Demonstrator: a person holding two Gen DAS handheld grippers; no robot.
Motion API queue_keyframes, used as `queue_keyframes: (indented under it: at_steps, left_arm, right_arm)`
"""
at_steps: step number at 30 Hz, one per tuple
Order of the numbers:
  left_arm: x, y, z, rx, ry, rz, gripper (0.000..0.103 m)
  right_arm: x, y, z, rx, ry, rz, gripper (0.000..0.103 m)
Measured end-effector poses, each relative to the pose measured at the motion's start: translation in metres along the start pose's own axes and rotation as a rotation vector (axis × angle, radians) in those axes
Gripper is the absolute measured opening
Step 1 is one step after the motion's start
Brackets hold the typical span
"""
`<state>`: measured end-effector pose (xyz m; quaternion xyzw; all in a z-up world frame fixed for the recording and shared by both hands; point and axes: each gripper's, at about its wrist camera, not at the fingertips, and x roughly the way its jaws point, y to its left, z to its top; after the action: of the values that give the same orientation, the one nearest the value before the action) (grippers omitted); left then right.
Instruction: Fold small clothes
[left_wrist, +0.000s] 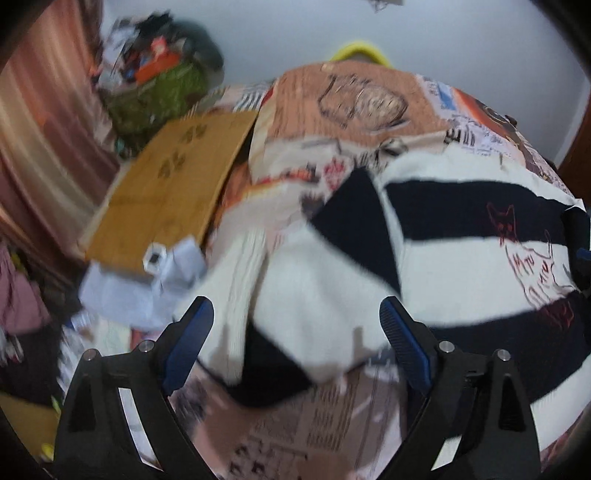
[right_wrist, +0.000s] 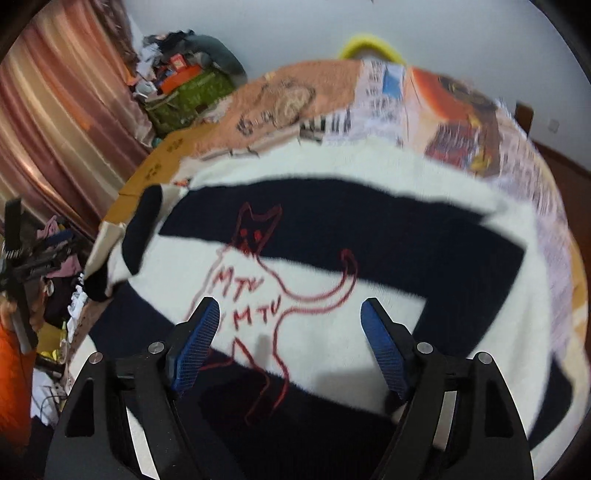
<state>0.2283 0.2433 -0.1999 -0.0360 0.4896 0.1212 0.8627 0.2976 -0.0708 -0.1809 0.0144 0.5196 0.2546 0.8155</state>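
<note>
A small white sweater with broad black stripes (right_wrist: 369, 229) and a red outline cat lies spread on a table covered with a patterned cloth (right_wrist: 325, 92). In the left wrist view its sleeve (left_wrist: 317, 291) is folded over near the left side of the body (left_wrist: 461, 218). My left gripper (left_wrist: 297, 314) hovers above that sleeve, jaws wide apart, nothing pressed between the blue pads. My right gripper (right_wrist: 290, 314) hangs over the red cat drawing (right_wrist: 258, 288), jaws also apart and holding nothing.
A flat cardboard sheet (left_wrist: 166, 188) lies left of the table. Beyond it stand a green bag piled with clutter (left_wrist: 159, 88) and pink curtains (right_wrist: 62, 99). A yellow rim (right_wrist: 369, 44) peeks over the table's far edge. More clothes are heaped at the lower left (right_wrist: 55, 258).
</note>
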Motion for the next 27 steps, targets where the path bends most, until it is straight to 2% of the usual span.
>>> queue_keyframes:
  at_steps: [5, 10, 13, 15, 17, 19, 21, 24, 27]
  left_arm:
    - [0.006, 0.029, -0.035, -0.167, 0.063, -0.064, 0.092]
    - [0.003, 0.056, -0.059, -0.350, 0.105, -0.155, 0.092]
    - [0.000, 0.062, -0.068, -0.400, 0.108, -0.198, 0.092]
    - [0.004, 0.063, -0.071, -0.417, 0.122, -0.205, 0.092]
    - [0.011, 0.066, -0.071, -0.437, 0.130, -0.172, 0.092]
    - [0.017, 0.069, -0.067, -0.427, 0.126, -0.066, 0.092]
    - [0.020, 0.071, -0.059, -0.414, 0.102, 0.004, 0.092]
    - [0.021, 0.072, -0.042, -0.386, 0.058, 0.076, 0.092]
    - [0.024, 0.064, -0.023, -0.313, 0.015, 0.127, 0.090]
  right_arm:
    - [0.003, -0.027, -0.009, 0.053, 0.007, -0.101, 0.076]
    - [-0.027, -0.064, -0.022, 0.134, -0.051, -0.172, 0.076]
    - [-0.049, -0.080, -0.030, 0.155, -0.097, -0.216, 0.075]
    - [-0.060, -0.088, -0.035, 0.156, -0.119, -0.276, 0.076]
    - [-0.067, -0.097, -0.041, 0.160, -0.122, -0.317, 0.076]
    - [-0.071, -0.110, -0.051, 0.186, -0.112, -0.343, 0.076]
    - [-0.073, -0.122, -0.061, 0.200, -0.093, -0.365, 0.076]
    - [-0.074, -0.141, -0.080, 0.250, -0.085, -0.336, 0.075]
    - [-0.075, -0.151, -0.089, 0.276, -0.081, -0.333, 0.075]
